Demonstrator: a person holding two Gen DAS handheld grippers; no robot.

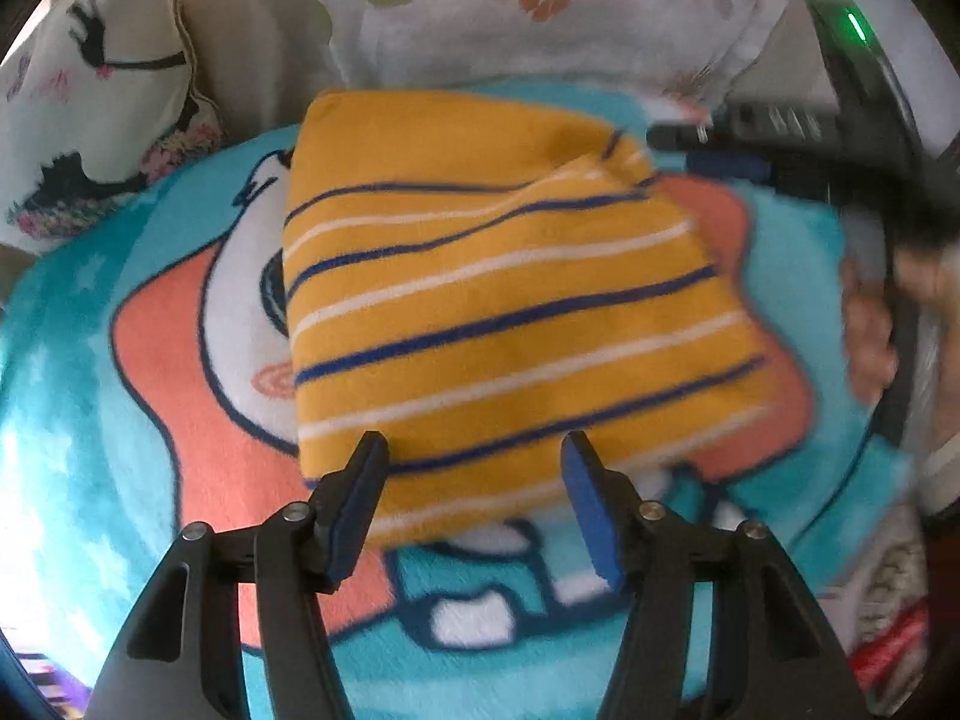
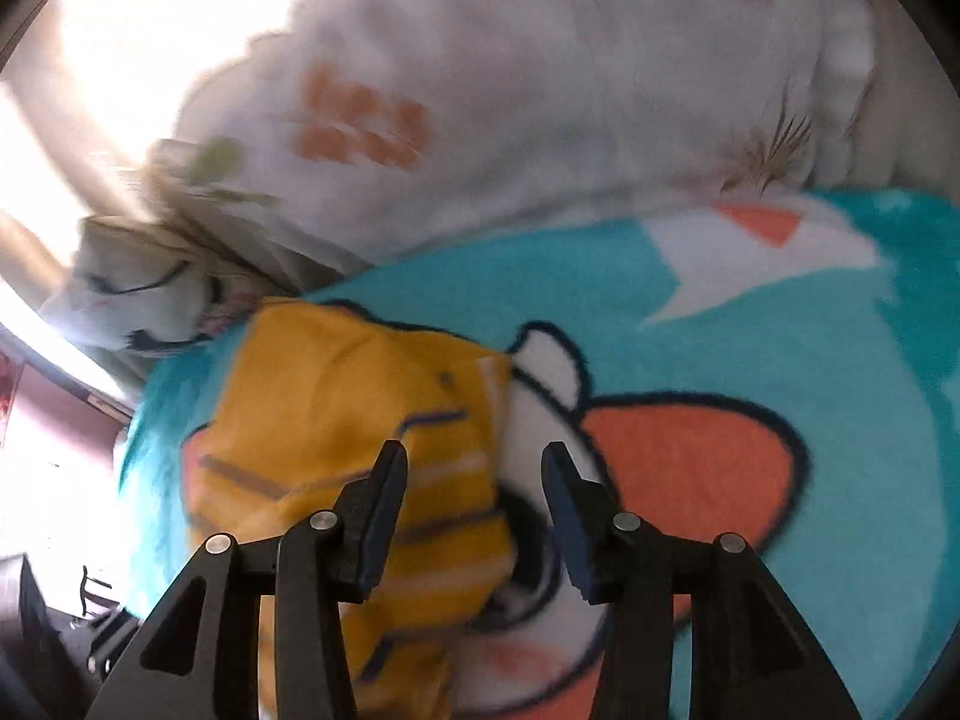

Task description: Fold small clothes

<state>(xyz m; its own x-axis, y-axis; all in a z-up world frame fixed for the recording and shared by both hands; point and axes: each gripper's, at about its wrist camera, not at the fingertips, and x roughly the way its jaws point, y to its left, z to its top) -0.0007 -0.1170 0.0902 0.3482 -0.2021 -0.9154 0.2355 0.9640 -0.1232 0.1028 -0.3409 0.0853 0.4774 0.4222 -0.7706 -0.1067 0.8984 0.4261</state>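
1. One small garment shows: a folded orange striped garment (image 1: 498,312), mustard-orange with thin blue and white stripes. It lies flat on the cartoon blanket (image 1: 90,396), over the white face and coral patch of the printed figure.
2. One blanket is in view, turquoise fleece with a single large cartoon figure outlined in dark blue.
3. Two pillows sit beyond the garment's far edge. The floral pillow (image 1: 540,6), white with orange blossoms and green leaves, lies just behind the garment. The ballerina pillow (image 1: 90,120), cream with black dancer figures, stands to the garment's far left.
4. Two grippers are present. The left gripper (image 1: 474,504) hangs at the garment's near edge with its two blue-padded fingers spread wide; the near hem shows between them, and nothing is pinched.
5. The right gripper (image 2: 474,516) hangs over the garment's right edge, where the cloth meets the figure's white face. Its two fingers are also spread apart and pinch nothing. In the left wrist view it appears as a blurred dark shape at the garment's far right corner.
6. The right wrist view is motion-blurred, so whether the fingertips touch the cloth cannot be told.
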